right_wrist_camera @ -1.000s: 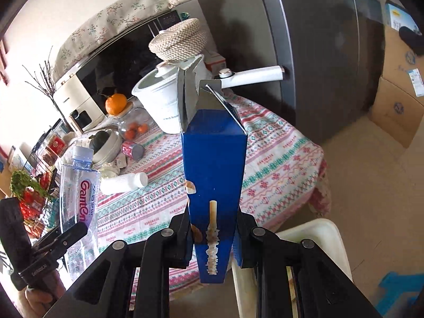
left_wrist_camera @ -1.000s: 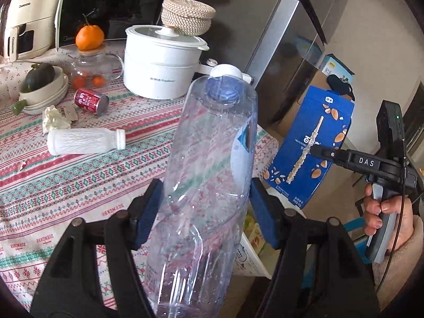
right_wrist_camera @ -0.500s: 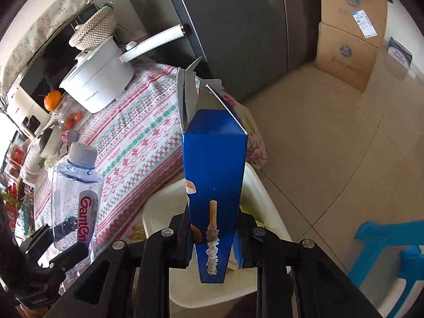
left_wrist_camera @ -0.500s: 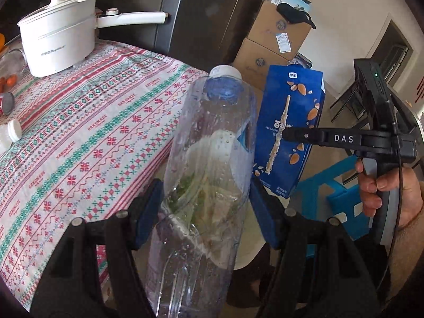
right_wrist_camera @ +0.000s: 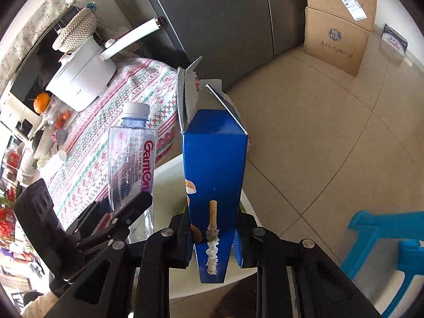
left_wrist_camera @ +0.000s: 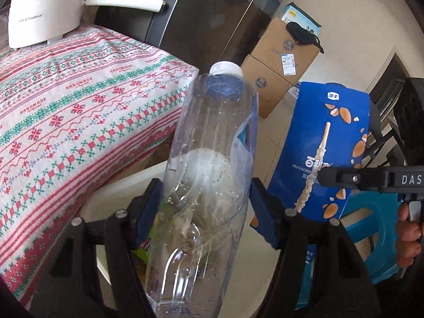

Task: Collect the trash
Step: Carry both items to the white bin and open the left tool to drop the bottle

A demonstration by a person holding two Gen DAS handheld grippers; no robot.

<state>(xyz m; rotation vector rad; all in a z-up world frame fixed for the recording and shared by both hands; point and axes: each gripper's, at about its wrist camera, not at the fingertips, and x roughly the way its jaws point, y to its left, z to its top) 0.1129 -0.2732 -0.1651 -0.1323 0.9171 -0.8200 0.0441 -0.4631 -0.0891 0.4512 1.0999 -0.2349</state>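
Left gripper (left_wrist_camera: 205, 209): fingers clenched on the clear plastic bottle (left_wrist_camera: 209, 175), held upright over the white bin (right_wrist_camera: 169, 185).
Right gripper (right_wrist_camera: 214, 234): fingers grasping the blue box (right_wrist_camera: 214, 175), top flaps open, just right of the bottle.
Table (left_wrist_camera: 79, 100): left, patterned cloth, white pot (left_wrist_camera: 42, 8) at far end.

White pot (left_wrist_camera: 39, 13) on patterned tablecloth (left_wrist_camera: 79, 100); cardboard boxes (right_wrist_camera: 341, 26) by fridge (right_wrist_camera: 225, 13).

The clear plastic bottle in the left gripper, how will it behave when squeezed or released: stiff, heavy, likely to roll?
The clear plastic bottle looks empty apart from droplets, so it is probably light. Its thin walls would likely dent if the left gripper squeezes harder. Being round with its cap on, it may roll or bounce when dropped into the white bin.
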